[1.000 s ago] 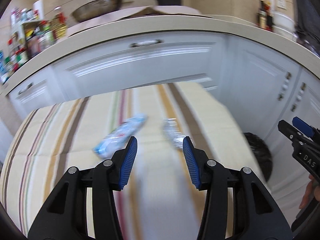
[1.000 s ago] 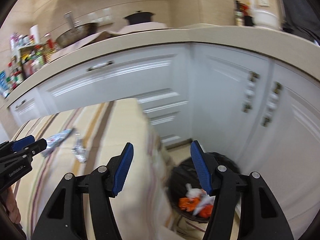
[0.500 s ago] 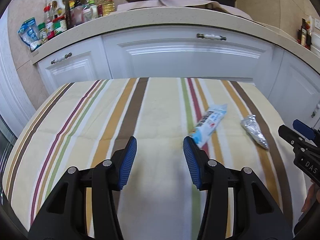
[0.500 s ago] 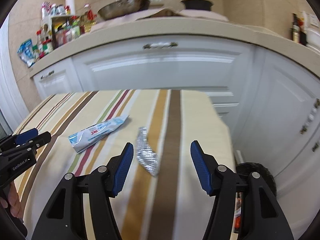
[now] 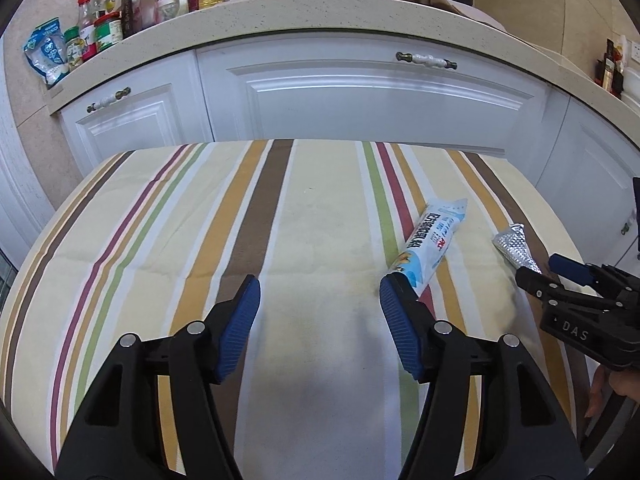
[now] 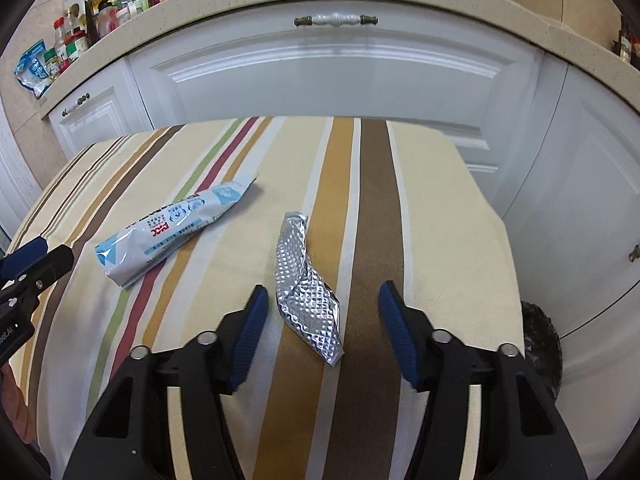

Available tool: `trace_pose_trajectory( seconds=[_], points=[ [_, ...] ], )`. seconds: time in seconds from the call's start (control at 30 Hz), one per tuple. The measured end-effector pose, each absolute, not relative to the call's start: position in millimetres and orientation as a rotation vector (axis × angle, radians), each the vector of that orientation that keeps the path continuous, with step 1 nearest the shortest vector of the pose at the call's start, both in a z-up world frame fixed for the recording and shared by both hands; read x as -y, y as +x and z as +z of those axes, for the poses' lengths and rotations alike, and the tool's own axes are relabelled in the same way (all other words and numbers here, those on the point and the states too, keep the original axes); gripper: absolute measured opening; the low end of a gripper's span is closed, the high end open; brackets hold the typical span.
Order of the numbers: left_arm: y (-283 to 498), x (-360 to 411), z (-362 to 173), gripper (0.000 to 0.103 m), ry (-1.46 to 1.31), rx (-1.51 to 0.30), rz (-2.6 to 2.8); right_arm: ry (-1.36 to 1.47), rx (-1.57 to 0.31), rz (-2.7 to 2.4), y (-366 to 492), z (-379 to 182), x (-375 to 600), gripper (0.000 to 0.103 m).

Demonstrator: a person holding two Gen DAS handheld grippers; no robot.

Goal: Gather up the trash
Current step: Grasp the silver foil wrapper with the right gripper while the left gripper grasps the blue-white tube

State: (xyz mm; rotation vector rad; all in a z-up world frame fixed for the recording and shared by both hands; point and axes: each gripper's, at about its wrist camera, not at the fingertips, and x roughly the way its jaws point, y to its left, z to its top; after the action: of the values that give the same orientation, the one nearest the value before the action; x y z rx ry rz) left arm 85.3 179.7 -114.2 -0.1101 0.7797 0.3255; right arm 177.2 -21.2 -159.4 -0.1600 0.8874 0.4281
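On the striped tablecloth (image 5: 320, 208) lie two bits of trash. A blue-and-white wrapper (image 5: 434, 248) rests just beyond the right fingertip of my left gripper (image 5: 318, 296), whose jaws are opening with nothing between them. A crumpled silver foil wrapper (image 6: 304, 276) lies between the fingers of my right gripper (image 6: 322, 294), closer to the left pad. Those jaws are closing, and neither pad touches the foil. In the right wrist view the blue-and-white wrapper (image 6: 172, 228) sits left of the foil, near my left gripper (image 6: 52, 254). The left wrist view shows the foil (image 5: 514, 246) under my right gripper (image 5: 540, 270).
White kitchen cabinets (image 5: 360, 96) under a speckled counter (image 5: 320, 20) stand right behind the table. Bottles and jars (image 5: 108, 20) crowd the counter's left end. A black-bagged bin (image 6: 540, 344) sits on the floor off the table's right edge.
Both views have swung left from the cabinets and bin onto the table. My right gripper has come down around the foil wrapper. My left gripper's jaws stand a little wider.
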Motion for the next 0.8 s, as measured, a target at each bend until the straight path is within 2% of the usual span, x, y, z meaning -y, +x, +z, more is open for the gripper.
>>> trace_pose_trajectory(
  seconds=[0.1, 0.37, 0.6, 0.63, 0.7, 0.77, 0.8],
  points=[
    [88.4, -176.4, -114.9, 0.064, -0.108, -0.779, 0.303, -0.158, -0.901, 0.434, 178.5, -161.0, 21.4, 0.033],
    [104.6, -157.0, -114.3, 0.074, -0.093, -0.769, 0.209, -0.144, -0.864, 0.439, 170.5, -152.7, 29.0, 0.033],
    [127.5, -143.6, -127.6, 0.074, -0.059, -0.802, 0.179, -0.109, -0.834, 0.415, 163.1, -143.5, 48.9, 0.033],
    [129.5, -143.2, -129.2, 0.072, -0.061, -0.810, 0.178, -0.106, -0.832, 0.412, 163.1, -142.7, 51.4, 0.033],
    [131.0, -143.1, -131.7, 0.056, -0.067, -0.827, 0.175, -0.097, -0.827, 0.405, 162.6, -140.9, 57.2, 0.033],
    [132.4, -143.0, -134.9, 0.046, -0.075, -0.847, 0.164, -0.091, -0.821, 0.399, 162.1, -139.7, 61.1, 0.033],
    [132.4, -142.8, -136.0, 0.039, -0.078, -0.853, 0.162, -0.089, -0.820, 0.397, 162.0, -139.3, 62.2, 0.033]
  ],
)
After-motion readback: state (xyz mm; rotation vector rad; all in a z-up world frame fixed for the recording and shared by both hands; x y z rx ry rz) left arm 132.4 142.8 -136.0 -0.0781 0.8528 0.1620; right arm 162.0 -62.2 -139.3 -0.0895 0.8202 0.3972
